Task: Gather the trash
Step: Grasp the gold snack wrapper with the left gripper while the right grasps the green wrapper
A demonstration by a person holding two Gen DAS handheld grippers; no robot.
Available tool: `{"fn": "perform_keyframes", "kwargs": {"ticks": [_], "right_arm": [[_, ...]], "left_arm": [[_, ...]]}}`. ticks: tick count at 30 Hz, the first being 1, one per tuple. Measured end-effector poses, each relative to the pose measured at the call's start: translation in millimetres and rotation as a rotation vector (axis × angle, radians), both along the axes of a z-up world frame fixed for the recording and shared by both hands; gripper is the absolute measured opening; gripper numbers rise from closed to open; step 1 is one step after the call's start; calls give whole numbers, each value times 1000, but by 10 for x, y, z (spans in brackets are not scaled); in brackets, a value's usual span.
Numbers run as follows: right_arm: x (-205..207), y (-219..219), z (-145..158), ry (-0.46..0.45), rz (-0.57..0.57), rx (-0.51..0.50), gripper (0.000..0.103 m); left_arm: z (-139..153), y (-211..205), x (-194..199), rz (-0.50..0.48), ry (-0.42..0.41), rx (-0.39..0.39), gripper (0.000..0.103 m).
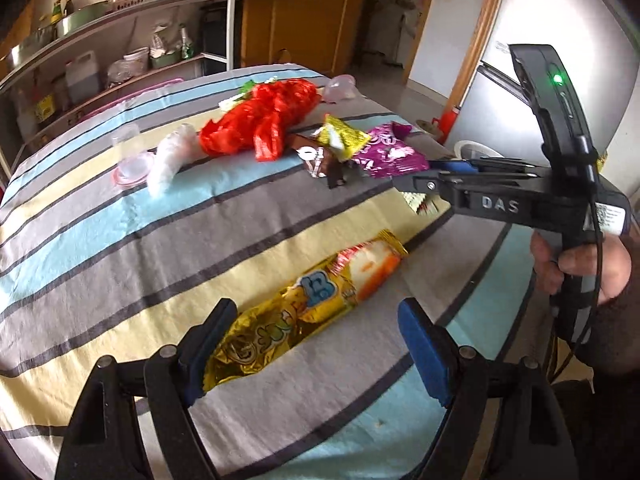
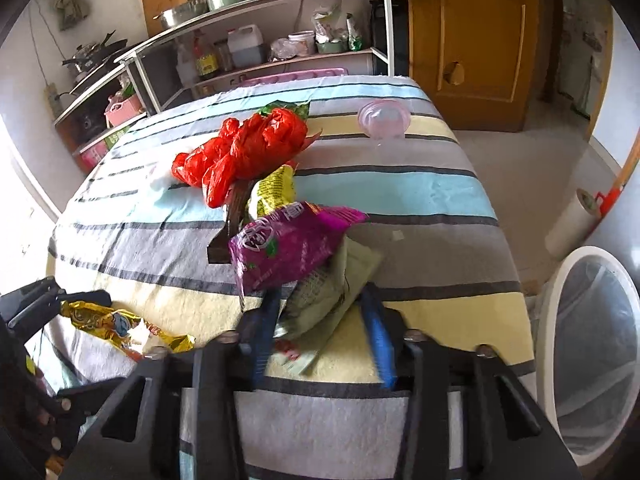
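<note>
A gold snack wrapper [image 1: 304, 312] lies on the striped tablecloth [image 1: 120, 240] between the open fingers of my left gripper [image 1: 316, 344]. It also shows in the right wrist view [image 2: 120, 326]. My right gripper [image 2: 320, 332] is partly closed around a pale green wrapper [image 2: 332, 292], with a purple wrapper [image 2: 292, 248] lying over it; its jaws look blurred. The right gripper shows in the left wrist view [image 1: 436, 178]. Further back lie a red plastic bag [image 1: 264, 116], a yellow-green wrapper [image 1: 346, 136], a brown wrapper [image 1: 320, 160] and a white wad [image 1: 172, 156].
A white bin with a clear liner [image 2: 592, 344] stands on the floor right of the table. Clear pink cups [image 1: 134, 164] [image 2: 384, 118] sit on the cloth. Kitchen shelves [image 2: 260, 52] stand behind the table, a wooden door [image 2: 480, 40] at back right.
</note>
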State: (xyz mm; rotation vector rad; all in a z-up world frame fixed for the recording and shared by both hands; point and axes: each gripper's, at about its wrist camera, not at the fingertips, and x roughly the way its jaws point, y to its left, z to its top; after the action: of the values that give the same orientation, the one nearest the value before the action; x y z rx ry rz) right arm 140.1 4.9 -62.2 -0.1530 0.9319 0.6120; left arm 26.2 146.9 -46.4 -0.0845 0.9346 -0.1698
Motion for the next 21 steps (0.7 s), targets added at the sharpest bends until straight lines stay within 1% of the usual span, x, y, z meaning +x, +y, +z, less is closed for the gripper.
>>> {"fn": "perform_keyframes", "kwargs": {"ticks": [2, 5, 6, 8, 11, 13, 14, 17, 19, 20, 21], "right_arm": [[4, -23, 4, 2, -3, 7, 29], [-18, -73, 18, -3, -1, 12, 23], [-27, -94, 27, -8, -5, 14, 22], [-33, -156, 42, -12, -14, 21, 22], [-52, -240, 56, -10, -23, 33, 21], [-65, -291, 65, -10, -28, 41, 21], [-65, -312, 68, -8, -31, 45, 21], [-80, -367, 86, -10, -32, 59, 21], [-107, -376, 105, -13, -28, 65, 21], [-124, -384, 108, -12, -26, 67, 21], [-142, -396, 111, -14, -26, 70, 21]], "left_arm": [[12, 3, 13, 6, -14, 7, 84], [39, 12, 52, 23, -47, 79, 84], [39, 18, 71, 19, -55, 97, 84], [6, 23, 124, 11, -41, 112, 84], [-61, -76, 157, -38, -20, 135, 84], [-63, -150, 150, -61, -33, 158, 84], [-54, -162, 160, -63, -32, 157, 83], [-49, -159, 171, -53, -29, 134, 75], [-32, -153, 161, -42, -31, 133, 65], [-25, -147, 158, -35, -31, 130, 57], [-15, -133, 158, -22, -28, 129, 51]]}}
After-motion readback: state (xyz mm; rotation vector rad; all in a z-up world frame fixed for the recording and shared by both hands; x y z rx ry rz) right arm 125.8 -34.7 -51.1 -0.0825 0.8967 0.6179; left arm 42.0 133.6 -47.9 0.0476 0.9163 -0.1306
